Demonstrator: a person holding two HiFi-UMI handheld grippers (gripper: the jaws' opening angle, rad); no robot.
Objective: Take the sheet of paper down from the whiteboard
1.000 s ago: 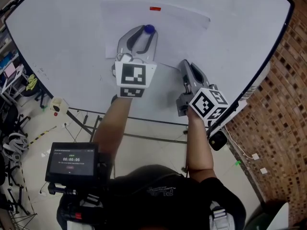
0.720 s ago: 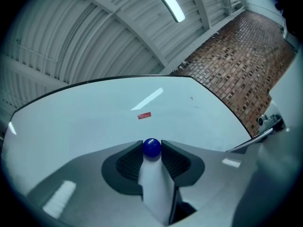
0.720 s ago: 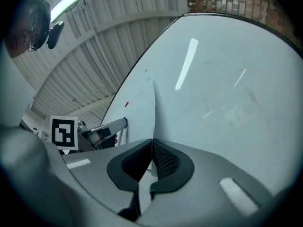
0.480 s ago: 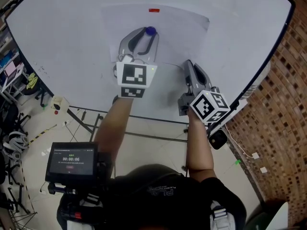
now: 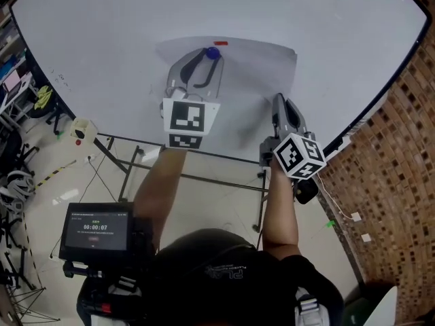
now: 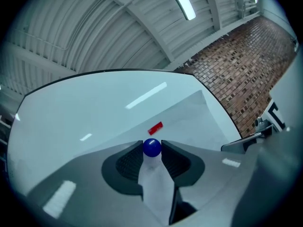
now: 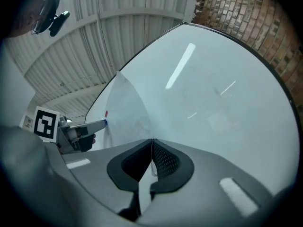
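Note:
A white sheet of paper (image 5: pixel 251 63) hangs on the whiteboard (image 5: pixel 102 39), with a small red magnet (image 5: pixel 221 43) at its top edge. My left gripper (image 5: pixel 213 54) is shut on a blue round-headed magnet (image 6: pixel 151 147) just below the red magnet (image 6: pixel 155 127). My right gripper (image 5: pixel 279 99) is at the sheet's lower right corner. Its jaws are shut, with the thin paper edge (image 7: pixel 152 167) between the pads. In the right gripper view the sheet (image 7: pixel 125 110) bows off the board toward the jaws, and the left gripper (image 7: pixel 102 123) shows at the left.
The whiteboard stands on a metal frame with legs (image 5: pixel 197 178) on the floor below. A small timer screen (image 5: pixel 95 226) sits on a rig at the lower left. A brick wall (image 5: pixel 380 182) runs along the right. Clutter (image 5: pixel 20 114) lies at the far left.
Both grippers have come down a little along the board, each still shut. The sheet's lower right part has followed the right gripper, and the head view has shifted.

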